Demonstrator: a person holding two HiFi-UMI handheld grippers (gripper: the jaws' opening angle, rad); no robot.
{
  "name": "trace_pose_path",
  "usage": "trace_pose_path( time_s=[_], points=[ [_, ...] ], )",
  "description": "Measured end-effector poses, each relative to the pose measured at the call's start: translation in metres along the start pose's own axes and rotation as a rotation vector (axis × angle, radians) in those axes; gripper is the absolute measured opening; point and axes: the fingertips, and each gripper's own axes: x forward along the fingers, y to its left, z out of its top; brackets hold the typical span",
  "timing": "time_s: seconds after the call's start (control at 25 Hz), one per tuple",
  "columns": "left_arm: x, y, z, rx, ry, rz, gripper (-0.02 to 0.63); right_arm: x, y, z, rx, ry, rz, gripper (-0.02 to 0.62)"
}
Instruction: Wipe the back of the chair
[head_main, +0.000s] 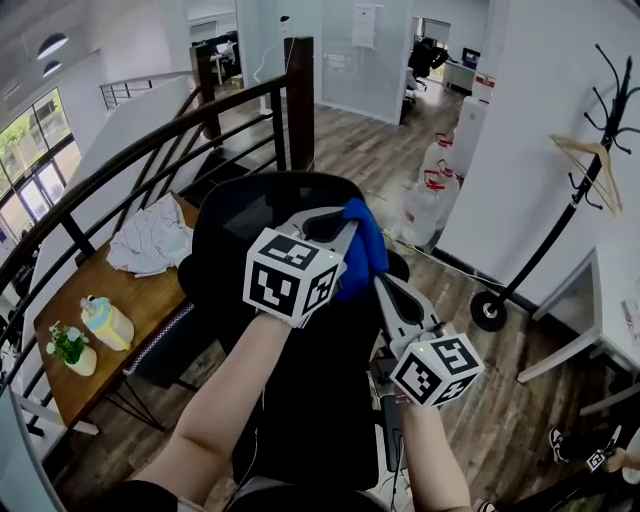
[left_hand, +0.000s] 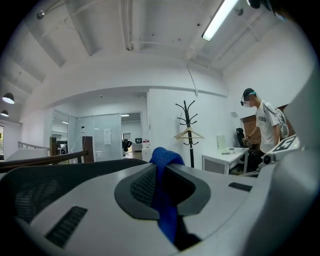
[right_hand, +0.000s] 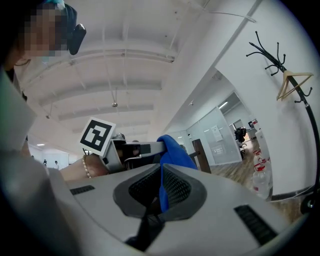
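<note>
1. Clearance first: bare wood floor (head_main: 480, 420) opens up to the right of the chair, out to a coat stand (head_main: 560, 230) by the white wall.
2. Left side is tighter. A wooden table (head_main: 140, 300) sits just beside the chair, and a dark railing (head_main: 299, 100) runs behind both.
3. Water bottles (head_main: 430, 200) stand well beyond the chair's top edge.
4. The blue cloth (head_main: 362, 250) is bunched over the upper right part of the black mesh chair back (head_main: 240, 215). Can't tell if it actually touches the mesh.
5. The left gripper (head_main: 343, 228) has its jaws clamped tight on the cloth, fabric bulging up between them.
6. The right gripper (head_main: 378, 280) comes in from lower right, its jaws also pinched on that same cloth, tips close to the left's.
</note>
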Motion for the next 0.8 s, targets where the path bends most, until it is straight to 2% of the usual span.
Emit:
trace_pose_path(
  time_s=[0.16,0.48,0.8],
  points=[
    [0.016,0.007,-0.008,0.027,0.038,0.016,0.038,0.002,-0.005,-0.003,0.005,0.014,-0.008,0.031],
    [0.019,0.02,-0.01,-0.014,0.028,-0.012,0.038,0.009,-0.004,-0.011,0.012,0.007,-0.013,0.031],
    [-0.001,0.052,-0.019,-0.023,0.053,0.066,0.038,0.028,0.007,-0.014,0.03,-0.001,0.019,0.031]
  ],
)
